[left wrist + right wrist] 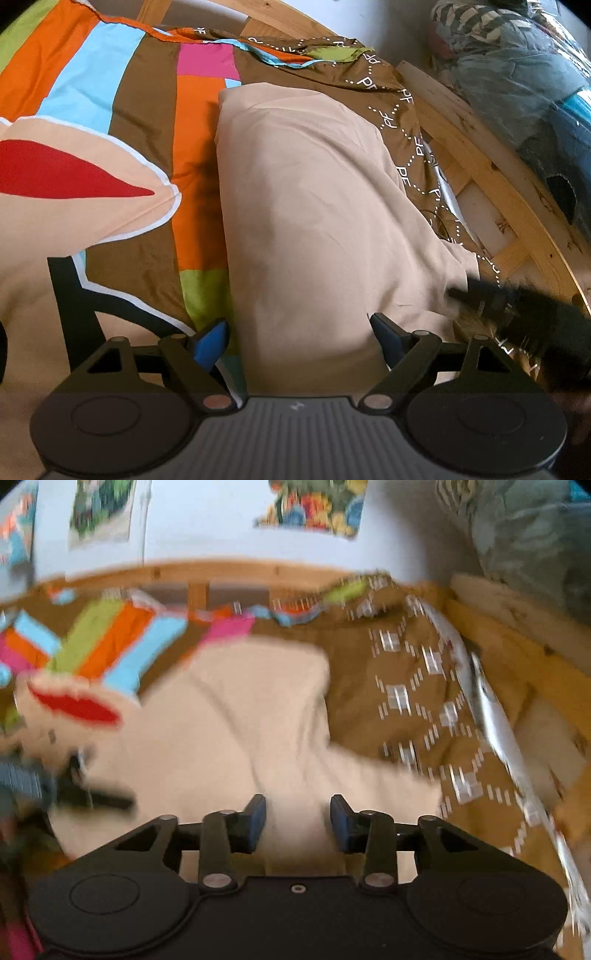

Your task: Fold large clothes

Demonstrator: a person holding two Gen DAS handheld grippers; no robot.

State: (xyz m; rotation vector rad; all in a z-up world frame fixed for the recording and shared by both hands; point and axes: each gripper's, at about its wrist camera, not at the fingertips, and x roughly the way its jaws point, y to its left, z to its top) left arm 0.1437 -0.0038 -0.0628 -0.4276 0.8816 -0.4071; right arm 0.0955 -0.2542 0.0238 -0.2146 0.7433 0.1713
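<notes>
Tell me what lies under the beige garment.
The beige garment lies on a colourful striped bedcover, whose brown patterned part shows along its far edge. Whatever is directly beneath the garment is covered and cannot be seen.

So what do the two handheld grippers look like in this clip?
Both match: the left gripper and right gripper have matte black bodies with two round discs, black linkage arms with silver and coppery pivot pins, and blue pads on the fingers. The left's centre plate is ribbed grey. No cables or sleeves are clearly visible.
</notes>
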